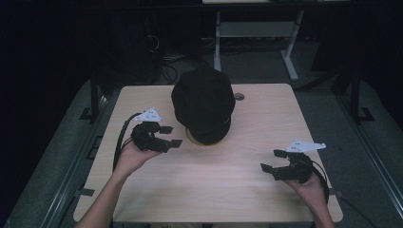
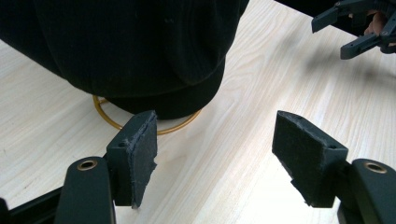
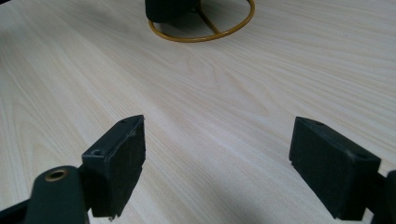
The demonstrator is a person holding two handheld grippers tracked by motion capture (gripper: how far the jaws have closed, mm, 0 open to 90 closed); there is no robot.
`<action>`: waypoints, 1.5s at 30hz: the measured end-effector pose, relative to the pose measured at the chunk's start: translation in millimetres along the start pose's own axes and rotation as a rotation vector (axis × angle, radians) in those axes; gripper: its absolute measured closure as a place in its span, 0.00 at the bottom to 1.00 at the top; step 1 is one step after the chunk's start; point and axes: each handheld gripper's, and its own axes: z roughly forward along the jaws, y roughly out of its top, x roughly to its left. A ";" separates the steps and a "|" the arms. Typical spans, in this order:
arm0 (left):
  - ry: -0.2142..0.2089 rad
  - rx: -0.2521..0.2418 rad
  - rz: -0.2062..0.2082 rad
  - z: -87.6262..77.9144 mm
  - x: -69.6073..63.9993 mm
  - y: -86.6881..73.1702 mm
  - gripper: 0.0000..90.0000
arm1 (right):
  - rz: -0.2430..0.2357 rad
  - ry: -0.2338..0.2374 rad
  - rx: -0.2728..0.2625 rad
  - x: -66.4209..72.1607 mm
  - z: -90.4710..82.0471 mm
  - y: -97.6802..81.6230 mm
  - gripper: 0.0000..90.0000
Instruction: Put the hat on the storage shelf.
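Table (image 1: 204, 185): light wood with soft lines in it, and a small round hole near the far edge.
On it: a gold wire ring stand (image 2: 161, 129) with a black hat (image 1: 203, 102) sitting on top.
Around it: grey floor.

Black cap (image 1: 203, 102) sits on a gold ring stand (image 1: 192, 139) at the far middle of the wooden table (image 1: 237, 190). Left gripper (image 1: 172, 137) hangs just left of the cap's brim, jaws apart, nothing between them. Right gripper (image 1: 272, 161) lies well right of the cap and nearer the person, jaws apart, pointing toward it.
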 end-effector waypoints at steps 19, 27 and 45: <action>0.044 -0.001 -0.006 1.4 -6.2 -38.6 0.31 | -0.001 -0.001 0.005 1.5 0.6 -0.9 0.20; 0.060 -0.015 -0.024 -3.1 -7.4 -54.1 0.31 | 0.000 0.003 0.009 2.4 1.6 -1.6 0.20; 0.086 -0.039 -0.114 -15.9 -4.2 -95.6 0.30 | 0.009 0.003 0.000 2.4 0.3 -2.9 0.20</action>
